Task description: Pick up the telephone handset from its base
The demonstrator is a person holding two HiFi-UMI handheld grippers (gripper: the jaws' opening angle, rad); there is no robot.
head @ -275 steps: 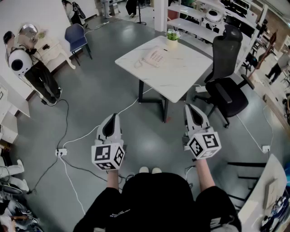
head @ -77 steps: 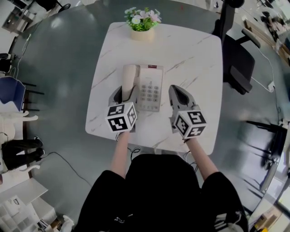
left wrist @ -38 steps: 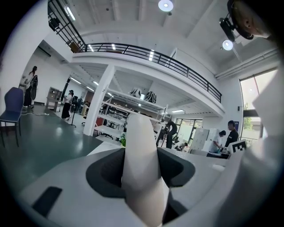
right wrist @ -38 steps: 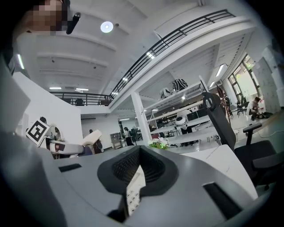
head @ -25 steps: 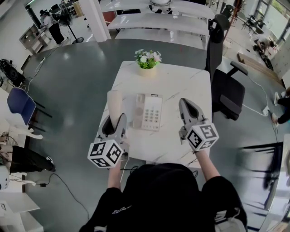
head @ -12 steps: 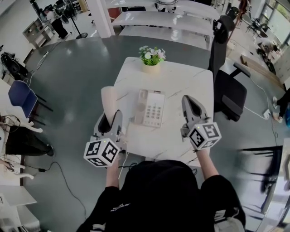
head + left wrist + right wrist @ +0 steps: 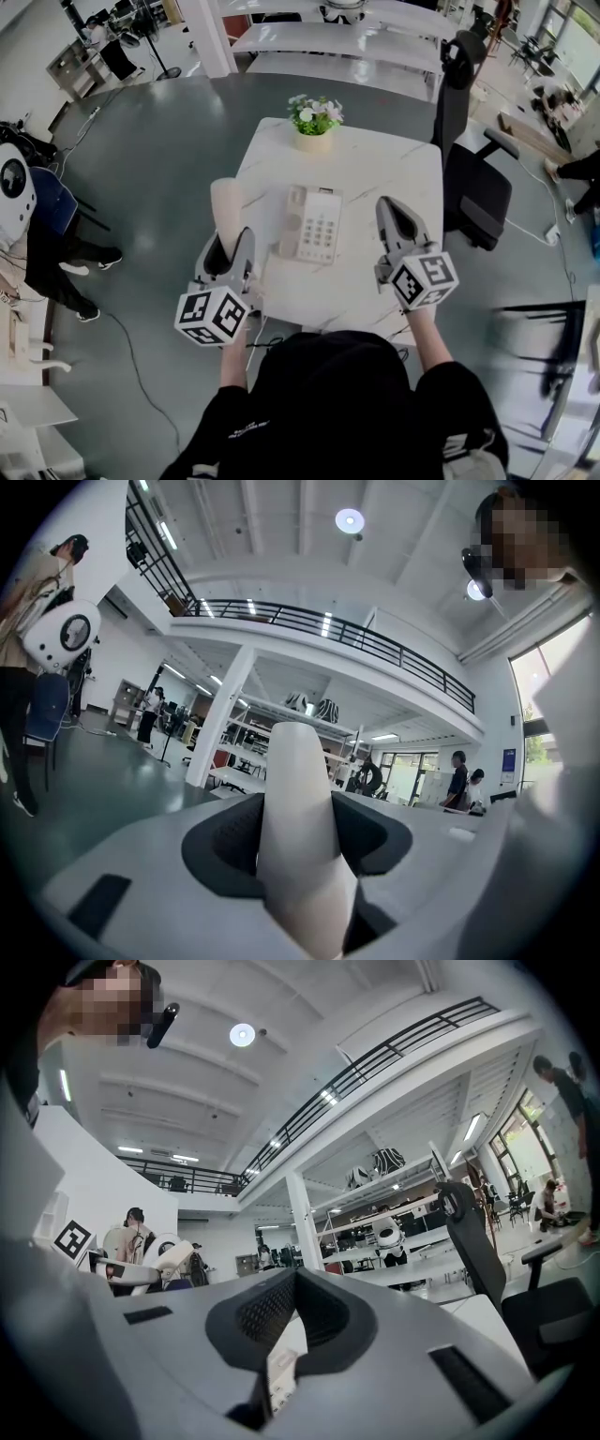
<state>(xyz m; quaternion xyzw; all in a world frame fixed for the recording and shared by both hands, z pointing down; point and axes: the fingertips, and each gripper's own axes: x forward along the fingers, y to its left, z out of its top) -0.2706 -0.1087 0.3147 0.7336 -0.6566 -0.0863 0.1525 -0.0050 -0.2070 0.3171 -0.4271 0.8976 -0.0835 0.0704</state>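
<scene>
A cream telephone base (image 7: 317,225) with a keypad lies on the white marble table (image 7: 375,159). Its handset (image 7: 225,204) is off the cradle, held out over the table's left edge, left of the base. My left gripper (image 7: 227,242) is shut on the handset's lower end. In the left gripper view the handset (image 7: 295,761) stands up between the dark pads of the left gripper (image 7: 300,834). My right gripper (image 7: 386,206) hovers right of the base, shut and holding nothing. In the right gripper view the tips of the right gripper (image 7: 295,1279) meet, with the base (image 7: 279,1372) glimpsed below them.
A potted flower (image 7: 314,117) stands at the table's far edge. A black office chair (image 7: 469,178) sits to the right of the table. A person (image 7: 37,239) stands on the grey floor at the left. Long white tables (image 7: 337,37) line the back.
The handset, on its cradle three seconds ago, is now lifted off and carried left in my left gripper. Over the last second both grippers barely moved. A person has entered at the left.
</scene>
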